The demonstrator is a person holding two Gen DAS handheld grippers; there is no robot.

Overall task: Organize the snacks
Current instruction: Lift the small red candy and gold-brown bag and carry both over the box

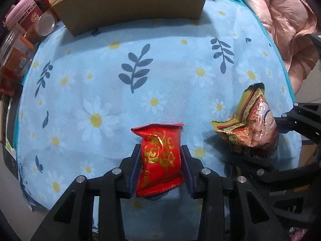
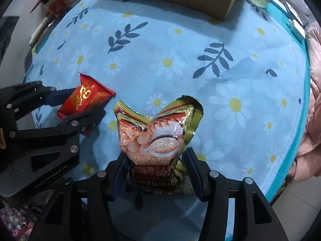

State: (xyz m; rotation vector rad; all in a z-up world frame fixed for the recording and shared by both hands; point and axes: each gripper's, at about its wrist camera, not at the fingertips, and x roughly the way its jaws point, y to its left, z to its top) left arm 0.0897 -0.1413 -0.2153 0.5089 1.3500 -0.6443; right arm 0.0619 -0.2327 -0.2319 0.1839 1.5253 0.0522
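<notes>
Left tool clamps red packet. Right tool, jaws loosely around cereal pouch, not visibly pressing; pouch may slip if lifted toward cardboard box.

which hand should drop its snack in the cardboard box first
Probably left. The left gripper is clamped on the red packet, with the cardboard box straight ahead. The right gripper's pads look barely against the green oatmeal packet, so its hold seems less sure.
</notes>
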